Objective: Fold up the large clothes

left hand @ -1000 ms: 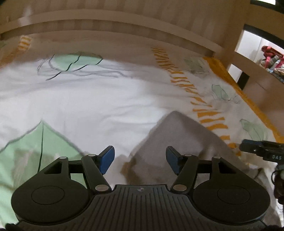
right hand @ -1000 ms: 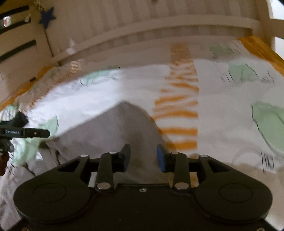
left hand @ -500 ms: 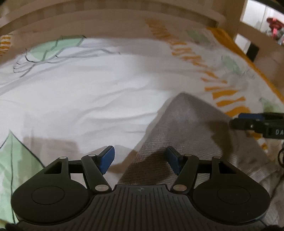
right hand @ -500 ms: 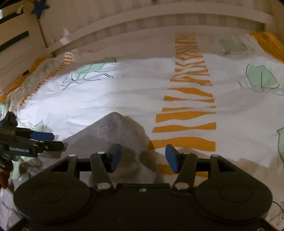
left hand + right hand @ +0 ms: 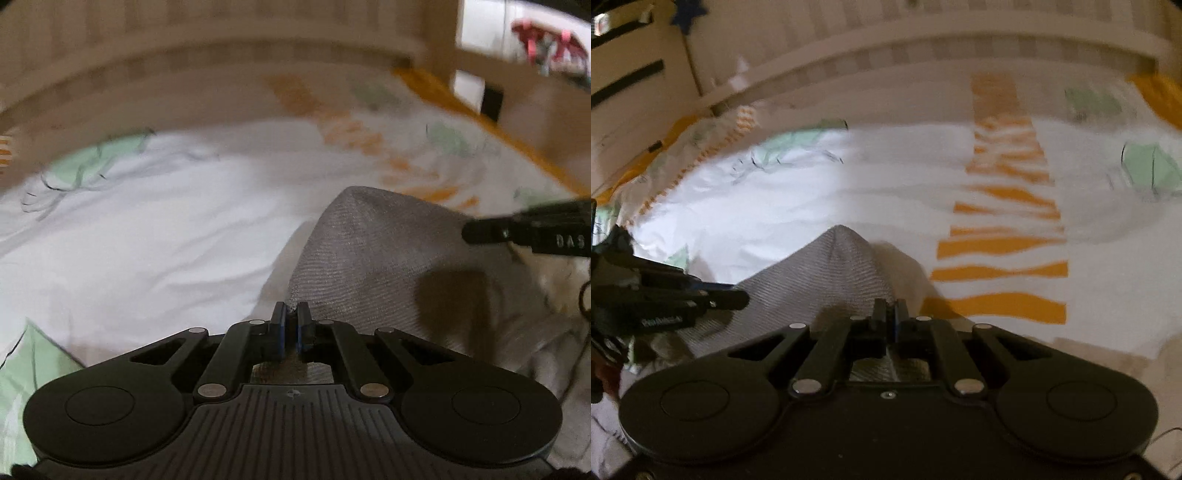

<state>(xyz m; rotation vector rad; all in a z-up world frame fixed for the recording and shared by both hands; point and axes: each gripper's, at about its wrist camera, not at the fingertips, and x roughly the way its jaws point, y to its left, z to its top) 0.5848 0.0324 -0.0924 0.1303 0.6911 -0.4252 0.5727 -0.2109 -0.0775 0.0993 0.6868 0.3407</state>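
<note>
**Both grippers clamped on the grey garment**

Left wrist view: my left gripper (image 5: 291,314) has its blue-padded jaws drawn together on the near left edge of the grey garment (image 5: 369,254); ribbed cloth shows between and behind the pads. The garment rises to a rounded peak just beyond the jaws and slopes down to the right, where my right gripper (image 5: 480,230) enters from the right edge, its tip over the cloth.

Right wrist view: my right gripper (image 5: 891,314) is likewise closed on the garment's (image 5: 842,266) near right edge, with cloth visible in the gap behind the pads. The grey cloth peaks just beyond the jaws and spreads toward the near left, where my left gripper (image 5: 731,297) reaches in from the left edge.

The garment lies on a white sheet (image 5: 798,206) printed with green leaves and an orange striped band (image 5: 1001,243), the band just right of the cloth. A pale slatted bed rail (image 5: 923,40) closes the far side. Both views are motion-blurred toward the far edge.
</note>
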